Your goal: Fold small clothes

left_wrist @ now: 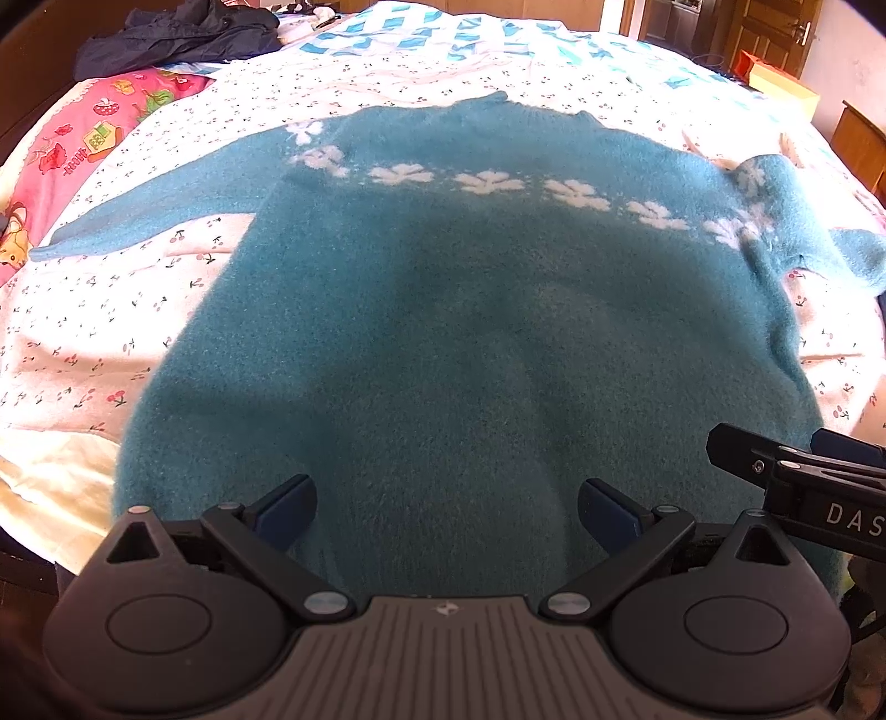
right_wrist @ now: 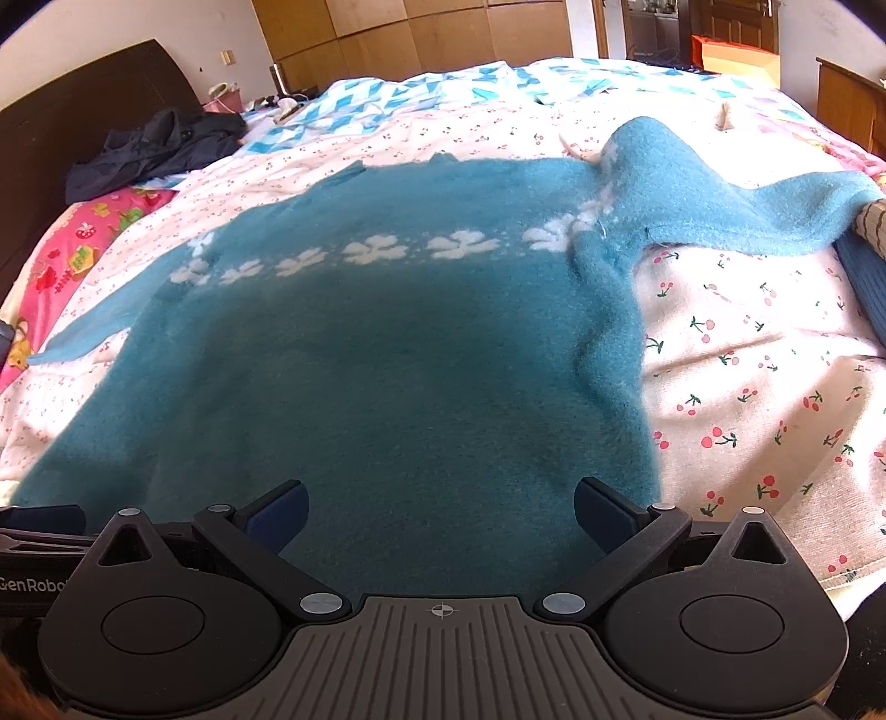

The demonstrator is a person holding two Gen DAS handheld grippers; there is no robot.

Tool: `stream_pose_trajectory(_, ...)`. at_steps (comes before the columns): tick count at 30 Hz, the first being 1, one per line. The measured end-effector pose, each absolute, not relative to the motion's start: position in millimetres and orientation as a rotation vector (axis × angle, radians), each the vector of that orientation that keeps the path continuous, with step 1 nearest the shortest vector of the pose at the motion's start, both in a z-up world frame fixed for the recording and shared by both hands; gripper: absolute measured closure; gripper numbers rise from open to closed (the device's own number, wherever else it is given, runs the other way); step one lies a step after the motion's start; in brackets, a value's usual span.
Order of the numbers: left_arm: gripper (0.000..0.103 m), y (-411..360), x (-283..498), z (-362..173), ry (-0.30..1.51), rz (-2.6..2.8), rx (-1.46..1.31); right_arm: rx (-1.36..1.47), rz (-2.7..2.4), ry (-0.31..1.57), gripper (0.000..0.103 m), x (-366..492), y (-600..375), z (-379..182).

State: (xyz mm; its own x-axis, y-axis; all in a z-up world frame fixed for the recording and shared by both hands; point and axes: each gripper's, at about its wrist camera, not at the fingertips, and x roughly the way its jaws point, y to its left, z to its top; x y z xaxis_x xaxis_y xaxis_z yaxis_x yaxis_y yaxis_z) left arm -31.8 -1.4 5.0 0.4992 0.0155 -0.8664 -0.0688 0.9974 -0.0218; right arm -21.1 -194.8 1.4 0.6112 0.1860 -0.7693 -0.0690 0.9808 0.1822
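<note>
On my right gripper I read "DAS"; on my left gripper, "GenRobo", both cut off.

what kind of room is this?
Most likely a home bedroom. The blue sweater lies spread on a bed with a cherry-print sheet, a dark headboard stands at one end, and wooden wardrobe doors line the far wall.
</note>
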Motion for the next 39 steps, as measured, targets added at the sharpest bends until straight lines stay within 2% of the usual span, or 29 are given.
stream_pose_trajectory(39, 0.0, -6.7, -33.5, 2.7, 1.103, 0.063, -0.023, 0.174, 0.173, 0.911, 0.001, -23.1, -196.9, -4.2)
